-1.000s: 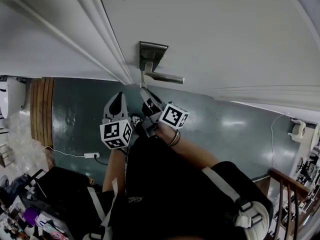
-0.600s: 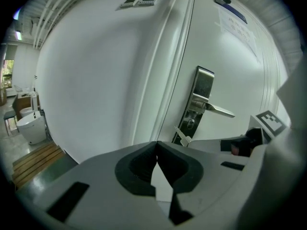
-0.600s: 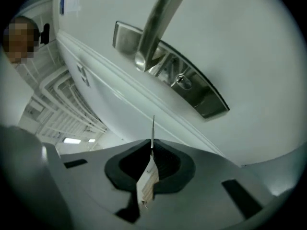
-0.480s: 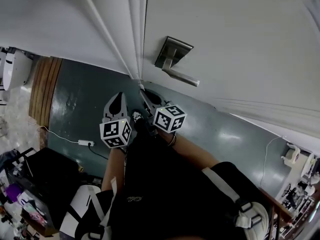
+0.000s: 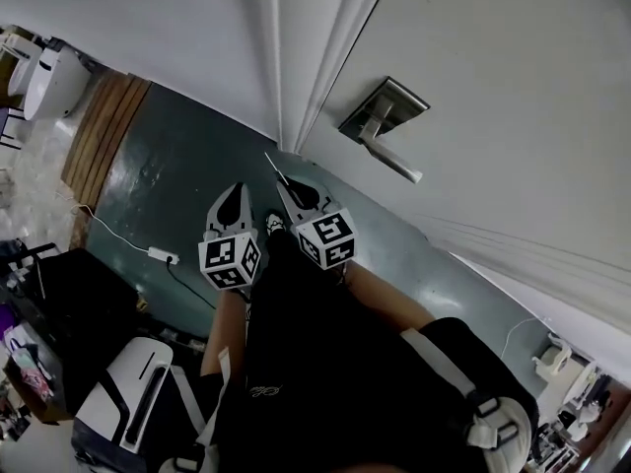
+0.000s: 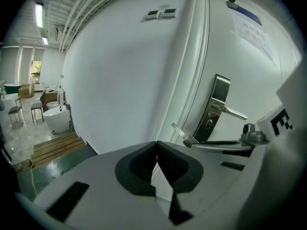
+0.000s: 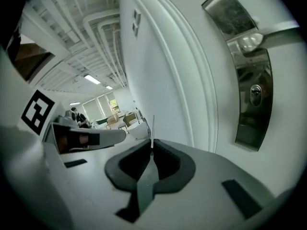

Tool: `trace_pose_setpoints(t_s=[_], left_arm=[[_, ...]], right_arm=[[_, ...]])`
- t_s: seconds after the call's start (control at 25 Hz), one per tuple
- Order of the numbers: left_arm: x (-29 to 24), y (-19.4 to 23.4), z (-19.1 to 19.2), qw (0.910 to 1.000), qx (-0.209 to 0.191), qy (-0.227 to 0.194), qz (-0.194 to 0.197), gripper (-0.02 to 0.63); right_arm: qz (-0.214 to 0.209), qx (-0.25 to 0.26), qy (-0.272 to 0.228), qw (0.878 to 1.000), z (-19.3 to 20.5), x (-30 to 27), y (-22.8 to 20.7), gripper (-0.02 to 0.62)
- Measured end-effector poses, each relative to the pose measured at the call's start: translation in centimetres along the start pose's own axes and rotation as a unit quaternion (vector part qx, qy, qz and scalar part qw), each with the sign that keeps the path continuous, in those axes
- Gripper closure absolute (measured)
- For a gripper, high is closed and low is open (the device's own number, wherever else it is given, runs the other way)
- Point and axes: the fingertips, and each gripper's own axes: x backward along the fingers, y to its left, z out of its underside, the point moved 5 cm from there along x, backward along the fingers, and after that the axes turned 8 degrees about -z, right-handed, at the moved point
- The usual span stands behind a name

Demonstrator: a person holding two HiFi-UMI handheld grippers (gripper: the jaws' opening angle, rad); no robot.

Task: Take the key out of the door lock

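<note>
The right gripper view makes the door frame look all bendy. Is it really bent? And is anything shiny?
Probably not: in the right gripper view the wide lens curves the door frame and darkens the corners, and the metal lock plate shows dark reflections; the left gripper view bows the frame too; in the head view its edges run nearly straight.

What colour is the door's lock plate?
Silver, polished metal. The lock plate shows best in the right gripper view.
</note>
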Motion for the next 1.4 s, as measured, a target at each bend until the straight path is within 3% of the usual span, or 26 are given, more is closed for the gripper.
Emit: trace_pose_setpoints(t_s=[0.2,0.48,0.84,1.12,1.4], left_arm=[[1.7,1.9,0.6,0.9992,0.016,-0.005,-0.036,0.583],[3.6,2.9,0.5,0.9975,0.025,-0.022,-0.063,0.583],[5.7,1.7,-5.5,0.9924,0.007,-0.107,-0.061,0.583],[8.6,0.0,-11.0,0.9816,-0.018,-0.184,-0.048,0.583],[10.2,-1.6,-14.7,0.9707,-0.037,-0.234,-0.040,0.583]], right_arm=[[-0.015,0.069,0.028,0.997,0.6,-0.8,1.3,0.566],[-0.024,0.106,0.026,0.994,-0.7,-0.6,2.3,0.566],[-0.020,0.138,-0.054,0.989,-7.5,0.5,3.8,0.565],[-0.011,0.162,-0.121,0.979,-13.0,2.8,5.3,0.565],[-0.001,0.164,-0.176,0.971,-16.2,4.9,5.8,0.565]])
